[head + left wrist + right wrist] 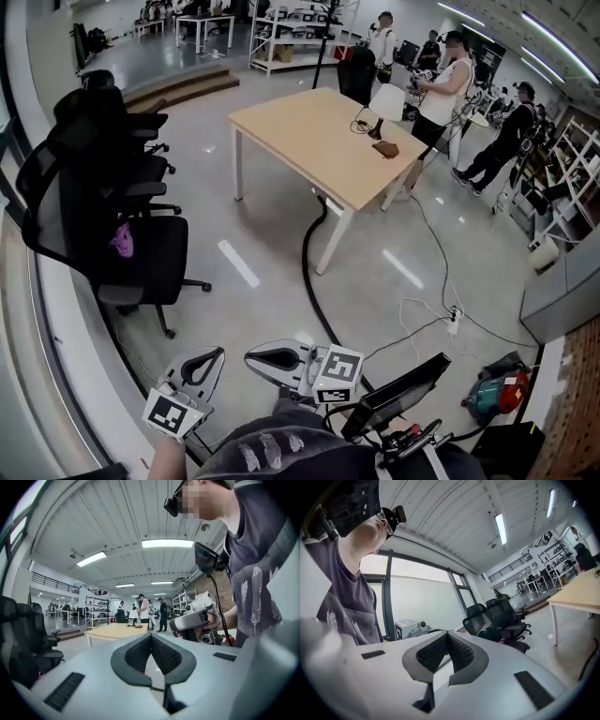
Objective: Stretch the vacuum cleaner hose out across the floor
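Note:
The black vacuum hose [309,272] lies on the grey floor. It runs from under the wooden table [309,141] in a curve toward me and passes behind my right gripper [255,355]. The teal and red vacuum cleaner [497,394] sits on the floor at the lower right. Both grippers hang low in the head view, above the floor and clear of the hose. My left gripper [217,353] is shut with nothing in it, as the left gripper view shows [151,637]. My right gripper [447,634] is also shut and empty. Each gripper view shows the other gripper to one side.
Black office chairs [103,216] line the window wall on the left. A white cable with a power strip [453,323] trails across the floor at right. Several people [445,89] stand beyond the table. Shelving [291,37] stands at the back.

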`<state>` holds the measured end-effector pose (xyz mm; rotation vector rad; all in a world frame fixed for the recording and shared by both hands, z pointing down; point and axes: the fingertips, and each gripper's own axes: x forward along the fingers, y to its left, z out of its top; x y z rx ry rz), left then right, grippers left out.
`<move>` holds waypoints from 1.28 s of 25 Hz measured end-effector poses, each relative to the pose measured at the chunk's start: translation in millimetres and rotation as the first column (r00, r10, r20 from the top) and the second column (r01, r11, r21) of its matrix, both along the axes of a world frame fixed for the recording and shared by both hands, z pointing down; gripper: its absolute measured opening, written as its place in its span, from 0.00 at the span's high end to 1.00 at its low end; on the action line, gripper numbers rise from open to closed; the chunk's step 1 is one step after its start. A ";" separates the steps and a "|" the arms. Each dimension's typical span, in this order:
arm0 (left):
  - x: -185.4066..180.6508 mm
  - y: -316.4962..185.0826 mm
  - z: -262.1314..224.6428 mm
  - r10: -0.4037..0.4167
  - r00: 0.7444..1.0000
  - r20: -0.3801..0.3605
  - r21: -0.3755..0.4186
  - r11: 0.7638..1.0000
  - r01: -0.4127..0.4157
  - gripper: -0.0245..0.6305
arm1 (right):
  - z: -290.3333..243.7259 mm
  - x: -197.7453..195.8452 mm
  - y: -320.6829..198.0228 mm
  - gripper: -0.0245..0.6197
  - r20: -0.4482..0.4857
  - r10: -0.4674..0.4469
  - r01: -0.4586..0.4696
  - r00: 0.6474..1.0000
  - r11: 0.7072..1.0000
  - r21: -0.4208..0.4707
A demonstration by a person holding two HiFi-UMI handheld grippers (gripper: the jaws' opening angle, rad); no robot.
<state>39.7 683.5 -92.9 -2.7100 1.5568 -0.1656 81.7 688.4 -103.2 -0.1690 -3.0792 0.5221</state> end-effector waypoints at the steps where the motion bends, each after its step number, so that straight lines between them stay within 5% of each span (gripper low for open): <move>1: 3.7 -12.7 -2.0 -0.004 1.000 0.010 -0.001 1.000 0.004 0.95 | -1.2 7.4 -14.9 0.95 0.007 0.005 -0.005 1.000 1.000 -0.004; 6: 20.7 -59.8 -25.4 -0.003 1.000 0.025 0.013 1.000 0.003 0.95 | -10.2 35.3 -63.6 0.95 0.035 0.021 -0.021 0.999 1.000 -0.017; 10: 43.6 -107.9 -35.1 0.043 0.999 0.008 0.058 0.997 -0.043 0.95 | -19.3 43.8 -119.1 0.95 -0.036 0.058 -0.054 0.998 0.994 0.091; 17: 35.2 -164.2 -23.1 0.103 0.995 0.003 0.032 0.994 -0.103 0.95 | -8.3 47.4 -177.4 0.95 -0.061 0.094 -0.088 0.994 0.992 0.096; 24: -20.8 -215.4 -9.9 0.194 0.980 -0.034 0.019 0.981 -0.193 0.95 | -3.1 -13.6 -231.0 0.95 -0.132 0.152 -0.133 0.979 0.981 0.142; 32: -125.9 -274.7 -5.5 0.285 0.956 -0.071 0.039 0.958 -0.283 0.95 | -5.8 -128.0 -286.4 0.95 -0.141 0.272 -0.262 0.952 0.962 0.081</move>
